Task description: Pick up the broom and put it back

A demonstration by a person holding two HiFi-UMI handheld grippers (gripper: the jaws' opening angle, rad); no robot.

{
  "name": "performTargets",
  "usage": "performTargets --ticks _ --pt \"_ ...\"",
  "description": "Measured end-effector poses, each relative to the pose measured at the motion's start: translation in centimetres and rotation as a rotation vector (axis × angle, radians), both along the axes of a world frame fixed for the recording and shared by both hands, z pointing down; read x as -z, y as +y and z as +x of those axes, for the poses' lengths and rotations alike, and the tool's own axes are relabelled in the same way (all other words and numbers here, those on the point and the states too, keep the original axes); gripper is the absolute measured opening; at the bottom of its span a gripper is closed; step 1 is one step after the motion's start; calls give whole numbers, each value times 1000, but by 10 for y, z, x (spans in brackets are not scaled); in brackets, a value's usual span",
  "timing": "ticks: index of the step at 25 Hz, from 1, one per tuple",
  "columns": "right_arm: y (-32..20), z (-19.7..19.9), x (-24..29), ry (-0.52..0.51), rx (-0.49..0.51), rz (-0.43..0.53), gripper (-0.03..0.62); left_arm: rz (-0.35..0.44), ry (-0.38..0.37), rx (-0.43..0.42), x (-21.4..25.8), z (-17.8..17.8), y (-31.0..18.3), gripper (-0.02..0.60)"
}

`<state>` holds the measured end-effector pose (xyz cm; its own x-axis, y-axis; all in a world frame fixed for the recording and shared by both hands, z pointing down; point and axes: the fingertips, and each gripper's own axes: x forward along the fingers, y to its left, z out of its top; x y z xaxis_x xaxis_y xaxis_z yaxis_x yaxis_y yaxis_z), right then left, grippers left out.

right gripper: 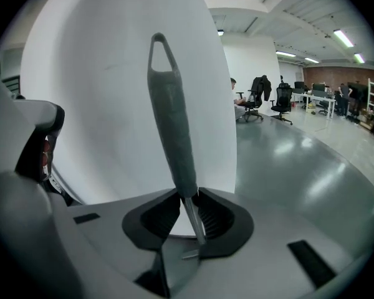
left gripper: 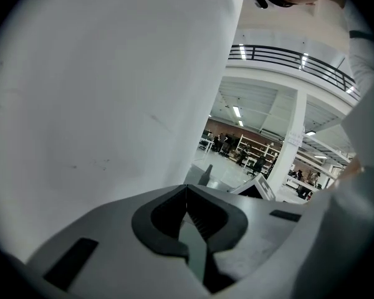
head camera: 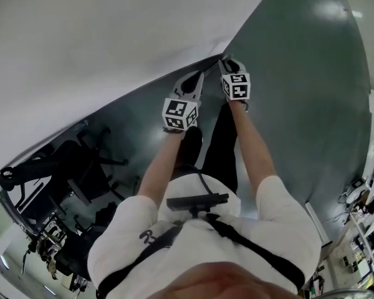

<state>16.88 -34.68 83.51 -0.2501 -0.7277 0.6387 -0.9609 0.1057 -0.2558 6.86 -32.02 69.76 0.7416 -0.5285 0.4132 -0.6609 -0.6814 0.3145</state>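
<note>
Right tongs point(right gripper: 186, 195) pinch the upright broom handle point(right gripper: 171, 123), rising before the white wall point(right gripper: 93, 104); left tongs point(left gripper: 186, 189) pressed together, empty.

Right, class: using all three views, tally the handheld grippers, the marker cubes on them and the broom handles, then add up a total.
Grippers: 2, the left gripper and the right gripper
marker cubes: 2
broom handle: 1, between the right gripper's fingers
Total: 5
</note>
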Motion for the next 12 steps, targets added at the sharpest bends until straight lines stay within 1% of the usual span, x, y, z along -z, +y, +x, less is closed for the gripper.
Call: performTargets --ticks 4,8,10,12 --pt "21 -8 34 40 -48 4 94 -6 17 25 17 -25 15 12" --pt "32 -14 81 75 -95 50 94 22 35 61 43 -53 22 12" --pt "30 -18 112 87 -95 93 94 45 13 90 58 -63 19 12" --pt "27 -25 148 86 -96 149 94 77 -36 121 77 -72 15 12"
